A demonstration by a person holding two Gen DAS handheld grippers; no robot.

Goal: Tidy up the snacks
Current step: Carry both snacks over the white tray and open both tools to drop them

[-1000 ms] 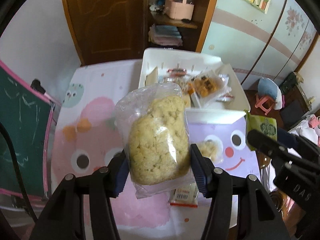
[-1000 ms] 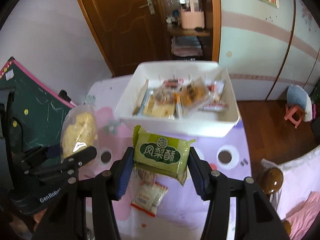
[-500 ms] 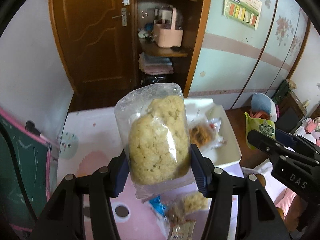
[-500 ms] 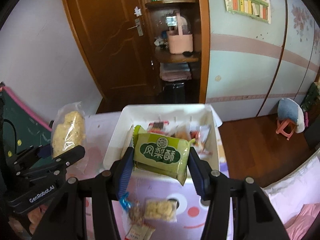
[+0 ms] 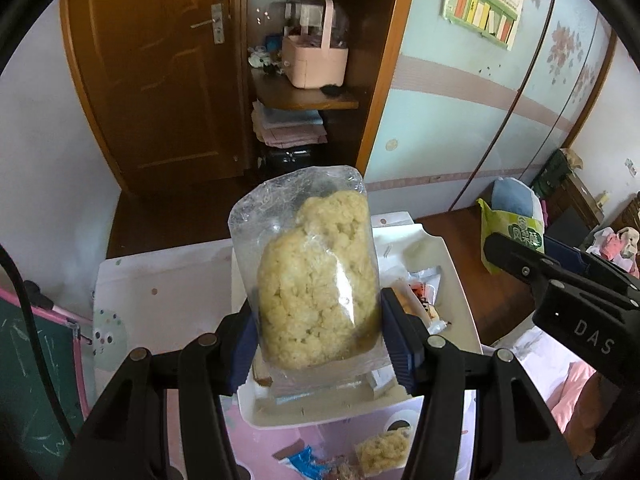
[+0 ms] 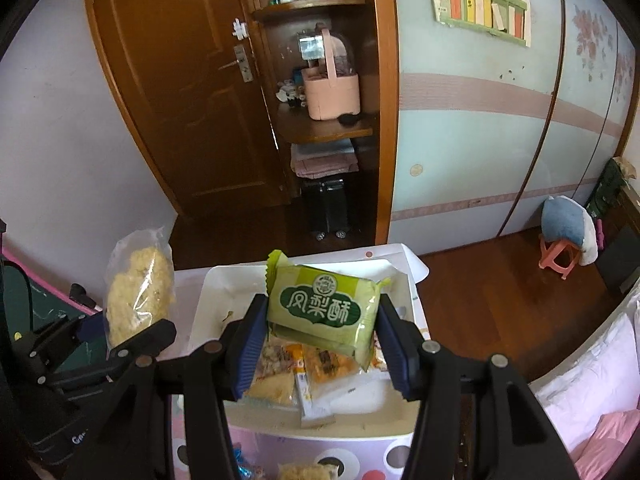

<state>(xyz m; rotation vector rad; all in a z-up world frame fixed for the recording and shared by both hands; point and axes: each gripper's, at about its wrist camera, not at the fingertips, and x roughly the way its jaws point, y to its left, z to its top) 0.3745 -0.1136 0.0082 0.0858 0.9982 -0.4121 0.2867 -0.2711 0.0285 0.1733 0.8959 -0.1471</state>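
My left gripper point(image 5: 318, 338) is shut on a clear bag of pale yellow puffed snack point(image 5: 316, 280) and holds it upright above the white bin point(image 5: 460, 280). My right gripper point(image 6: 320, 344) is shut on a green pineapple-cake packet point(image 6: 322, 308) and holds it over the same white bin point(image 6: 208, 300), which holds several wrapped snacks point(image 6: 316, 368). The left gripper with its bag point(image 6: 138, 300) shows at the left of the right wrist view. The right gripper's finger and green packet point(image 5: 516, 236) show at the right of the left wrist view.
The bin stands on a table with a pink cartoon cloth point(image 5: 320, 452). Loose snack packets point(image 5: 380, 450) lie on the cloth in front of the bin. A green chalkboard point(image 5: 24, 380) stands at the left. A wooden door point(image 6: 180, 100), shelves and a small stool point(image 6: 560, 256) are beyond.
Both grippers have moved forward with their snacks and now hang over the white bin; the bin has come closer and lower in both views.
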